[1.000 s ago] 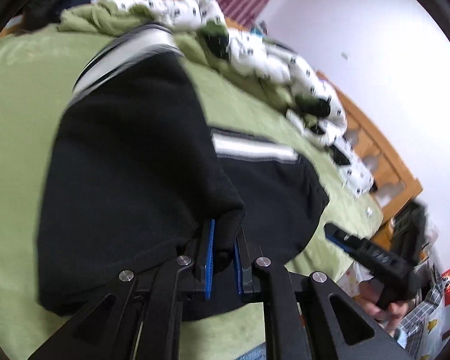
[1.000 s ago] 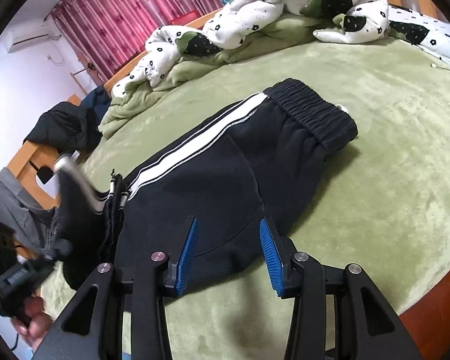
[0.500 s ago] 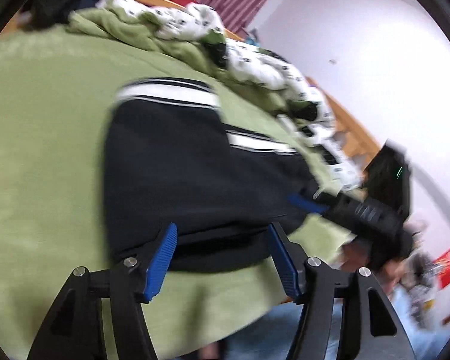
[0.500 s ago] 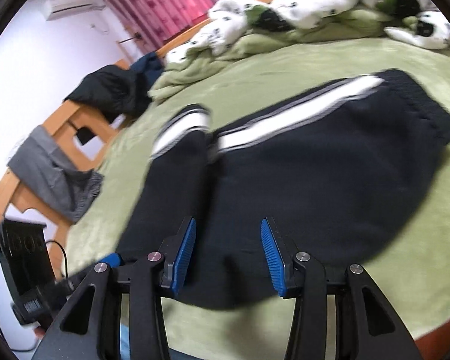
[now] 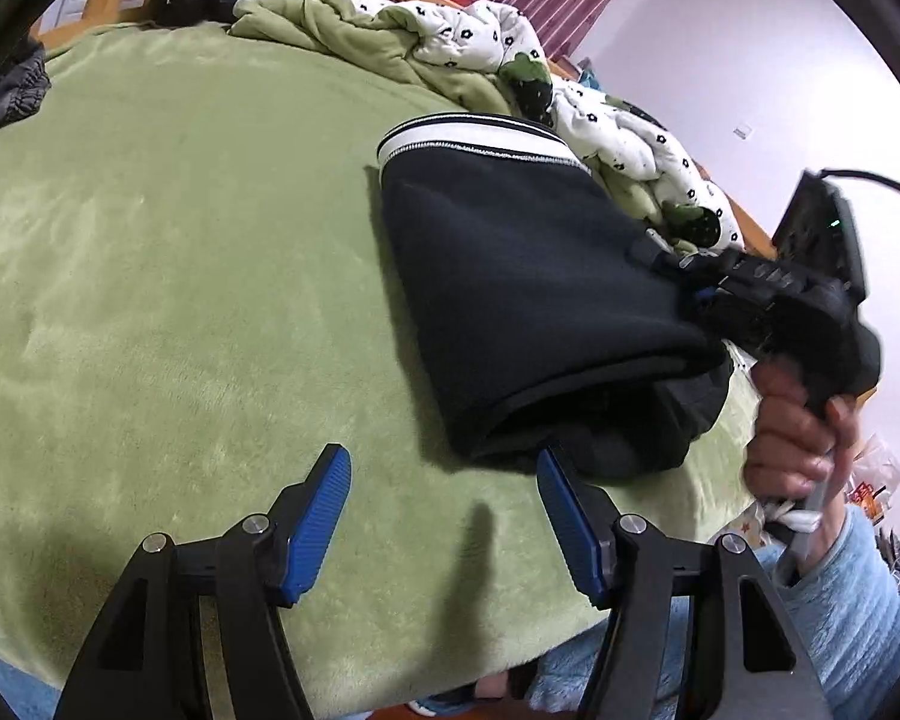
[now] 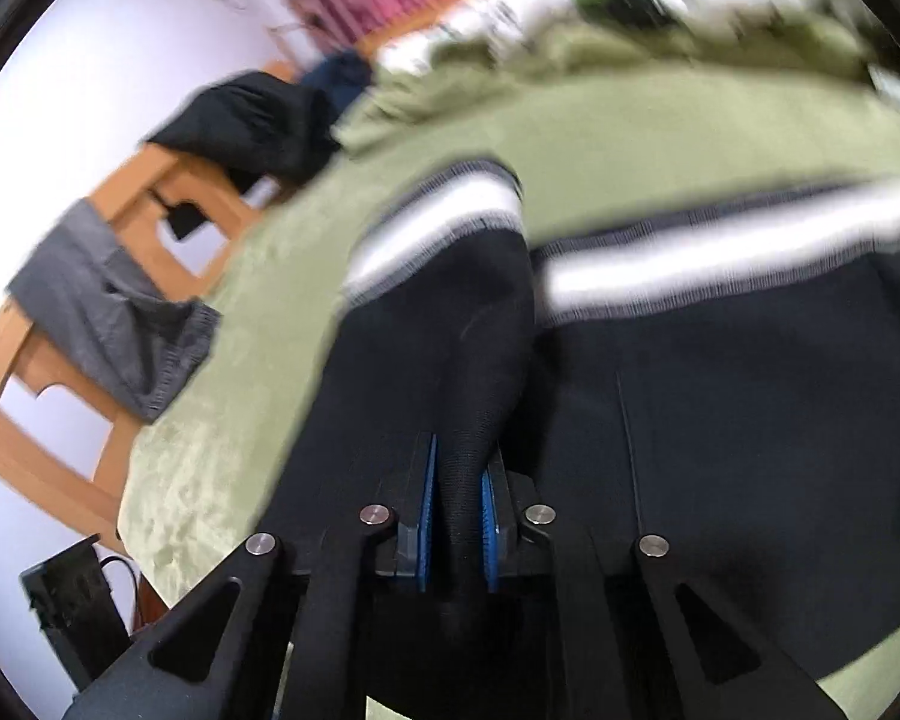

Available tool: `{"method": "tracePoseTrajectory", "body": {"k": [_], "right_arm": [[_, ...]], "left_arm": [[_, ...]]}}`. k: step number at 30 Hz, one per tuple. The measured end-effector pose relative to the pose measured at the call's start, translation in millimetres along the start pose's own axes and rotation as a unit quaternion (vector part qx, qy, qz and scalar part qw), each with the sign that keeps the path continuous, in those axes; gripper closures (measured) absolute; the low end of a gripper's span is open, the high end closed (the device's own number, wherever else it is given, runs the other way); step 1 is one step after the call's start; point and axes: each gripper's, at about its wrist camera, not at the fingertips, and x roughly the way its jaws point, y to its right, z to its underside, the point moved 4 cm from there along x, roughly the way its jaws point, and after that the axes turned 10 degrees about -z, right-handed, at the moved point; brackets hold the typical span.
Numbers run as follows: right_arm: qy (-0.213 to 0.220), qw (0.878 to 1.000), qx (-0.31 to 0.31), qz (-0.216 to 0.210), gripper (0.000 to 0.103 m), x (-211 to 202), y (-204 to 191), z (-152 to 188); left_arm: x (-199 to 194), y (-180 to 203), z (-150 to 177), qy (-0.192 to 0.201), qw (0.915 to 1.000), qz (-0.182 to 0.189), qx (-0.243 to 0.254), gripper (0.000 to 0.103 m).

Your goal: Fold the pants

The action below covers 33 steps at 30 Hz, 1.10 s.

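Black pants (image 5: 528, 300), soft knit w/ a white side stripe edged in thin dark lines, lie folded into a thick wedge on the fuzzy green blanket (image 5: 168, 276) covering the bed. Left gripper (image 5: 444, 516) hovers just off the fold's near edge, ribbed blue pads (image 5: 321, 513) wide apart, nothing between them. Left view also shows the right gripper (image 5: 699, 294) reaching in from the side at the pants' far corner, a hand (image 5: 795, 438) w/ light blue sleeve around its grip; rumpled green-and-white spotted quilt (image 5: 450, 42) behind. Right view is motion-blurred but close: right gripper's pads clamped together on a bunched ridge of the black fabric. Only there: wooden bed frame (image 6: 144, 192) w/ grey cloth (image 6: 114, 306) and dark clothing (image 6: 252, 126) draped on it.
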Motion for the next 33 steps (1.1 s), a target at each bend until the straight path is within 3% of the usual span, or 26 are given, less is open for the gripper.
{"method": "tracePoseTrajectory", "body": {"k": [3, 7, 11, 14, 20, 27, 33], "right_arm": [[0.013, 0.999, 0.012, -0.049, 0.092, -17, -6, -27], [0.016, 0.998, -0.015, -0.063, 0.092, -28, -10, -46], [0.026, 0.997, -0.015, -0.076, 0.093, -46, 3, -48], [0.038, 0.995, -0.009, -0.087, 0.093, -59, 14, -50], [0.075, 0.992, -0.005, -0.101, 0.093, -101, 43, -61], [0.127, 0.989, -0.011, -0.078, 0.093, -156, 94, -79], [0.149, 0.988, 0.01, -0.04, 0.094, -185, 159, -79]], "left_arm": [[3, 15, -3, 0.0, 0.9998, 0.018, 0.001, 0.041], [5, 47, -10, 0.033, 0.9992, 0.014, 0.015, 0.037], [26, 70, -12, 0.026, 0.9995, 0.015, -0.004, 0.034], [48, 89, -7, 0.017, 0.9996, -0.003, -0.024, 0.034], [69, 109, -3, 0.035, 0.9974, -0.029, -0.056, 0.034], [79, 129, -3, 0.052, 0.9934, -0.101, -0.017, 0.034], [80, 153, -1, 0.042, 0.994, -0.094, 0.037, 0.034]]}}
